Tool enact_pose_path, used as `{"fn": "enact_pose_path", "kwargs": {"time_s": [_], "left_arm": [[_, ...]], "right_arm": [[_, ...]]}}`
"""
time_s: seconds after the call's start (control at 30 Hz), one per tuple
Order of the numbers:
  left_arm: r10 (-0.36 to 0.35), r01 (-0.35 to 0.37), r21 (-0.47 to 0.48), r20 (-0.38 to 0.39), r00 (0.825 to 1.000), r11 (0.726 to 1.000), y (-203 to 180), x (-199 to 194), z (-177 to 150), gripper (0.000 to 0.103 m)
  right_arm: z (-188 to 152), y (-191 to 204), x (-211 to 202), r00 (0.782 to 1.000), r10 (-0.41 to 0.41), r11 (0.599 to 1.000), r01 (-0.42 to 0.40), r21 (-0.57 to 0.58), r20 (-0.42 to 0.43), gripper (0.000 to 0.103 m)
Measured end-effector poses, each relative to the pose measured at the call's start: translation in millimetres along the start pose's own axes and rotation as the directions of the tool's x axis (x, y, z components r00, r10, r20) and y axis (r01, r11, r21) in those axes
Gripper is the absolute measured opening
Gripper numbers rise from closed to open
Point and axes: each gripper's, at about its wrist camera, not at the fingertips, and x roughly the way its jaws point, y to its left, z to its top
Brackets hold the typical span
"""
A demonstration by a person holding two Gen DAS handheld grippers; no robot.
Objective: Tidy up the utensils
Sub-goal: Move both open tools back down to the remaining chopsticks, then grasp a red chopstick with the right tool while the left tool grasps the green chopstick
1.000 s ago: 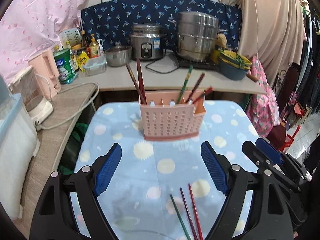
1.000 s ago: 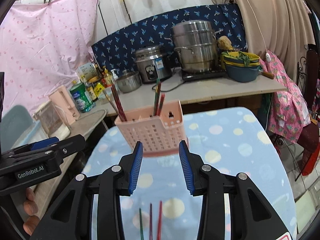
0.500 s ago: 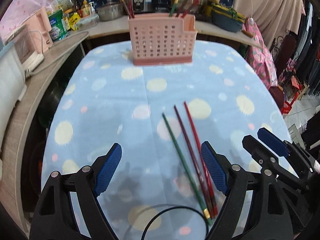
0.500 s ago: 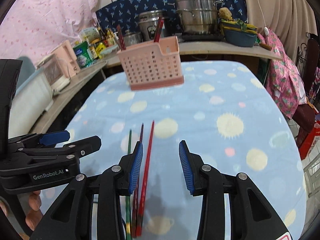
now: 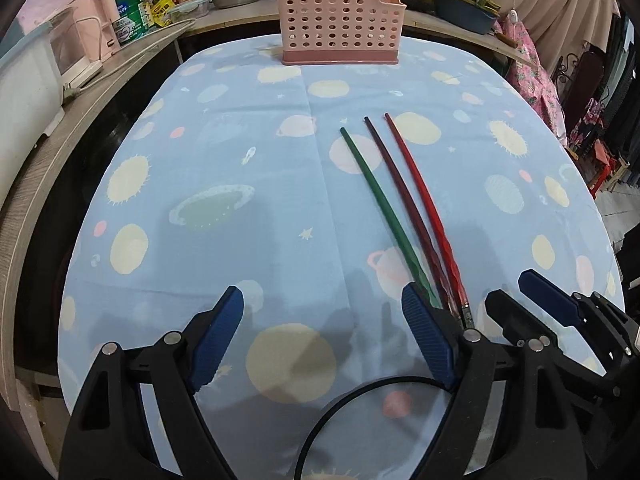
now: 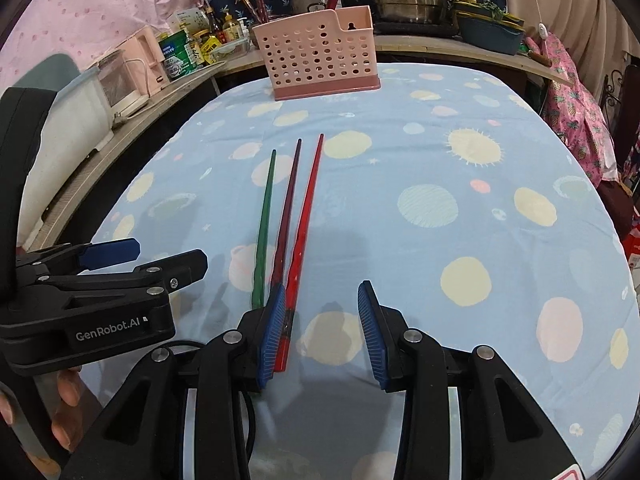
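Three chopsticks lie side by side on the blue spotted tablecloth (image 5: 240, 168): green (image 5: 380, 208), dark red (image 5: 404, 208) and red (image 5: 424, 204). Their thick ends point at me. My left gripper (image 5: 322, 320) is wide open low over the cloth, and its right pad (image 5: 428, 336) covers the green one's thick end. My right gripper (image 6: 322, 320) is open, narrower. The red chopstick (image 6: 306, 216) runs just inside its left pad (image 6: 272, 332), on the cloth and not pinched. The pink perforated utensil basket (image 6: 316, 60) stands at the far edge with several chopsticks upright in it.
Each gripper shows in the other's view: the right gripper (image 5: 516, 292) beside the left, the left gripper (image 6: 168, 258) held by a hand (image 6: 64, 400). A black cable (image 5: 360, 392) loops at the near edge. The counter (image 6: 440, 44) behind holds steel pots, bottles and a can.
Both grippers have come down and tipped toward the table. The basket has slid from mid-view to the top, and the three chopsticks now lie close in front of the pads. Jaw widths are unchanged.
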Motion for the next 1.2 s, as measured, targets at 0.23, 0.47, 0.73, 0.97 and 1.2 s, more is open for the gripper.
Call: {"fn": "enact_pose_path", "kwargs": {"time_s": [0.23, 0.47, 0.73, 0.97, 1.2], "left_arm": [[-0.003, 0.003, -0.010, -0.008, 1.000, 1.000, 2.0, 4.1, -10.6, 0.077], [-0.010, 0.009, -0.014, -0.018, 1.000, 1.000, 3.4, 7.0, -15.4, 0.077], [-0.015, 0.015, -0.010, -0.029, 0.999, 1.000, -0.3, 12.1, -16.1, 0.077], [-0.031, 0.032, 0.004, -0.035, 0.999, 0.999, -9.7, 15.4, -13.2, 0.077], [-0.066, 0.067, 0.026, -0.046, 0.997, 0.997, -25.6, 15.4, -15.0, 0.077]], "right_arm": [[-9.4, 5.7, 7.6, 1.000, 0.004, 1.000, -0.005, -0.014, -0.024, 0.037], [-14.9, 8.2, 10.5, 1.000, -0.014, 0.999, 0.014, -0.034, -0.020, 0.034], [-17.1, 12.2, 13.9, 0.997, -0.077, 0.992, 0.076, -0.097, -0.002, 0.028], [-14.0, -5.0, 12.6, 0.996, -0.087, 0.995, 0.087, -0.056, 0.008, 0.008], [-10.3, -32.2, 9.4, 0.996, -0.094, 0.996, 0.094, 0.012, 0.000, 0.007]]}}
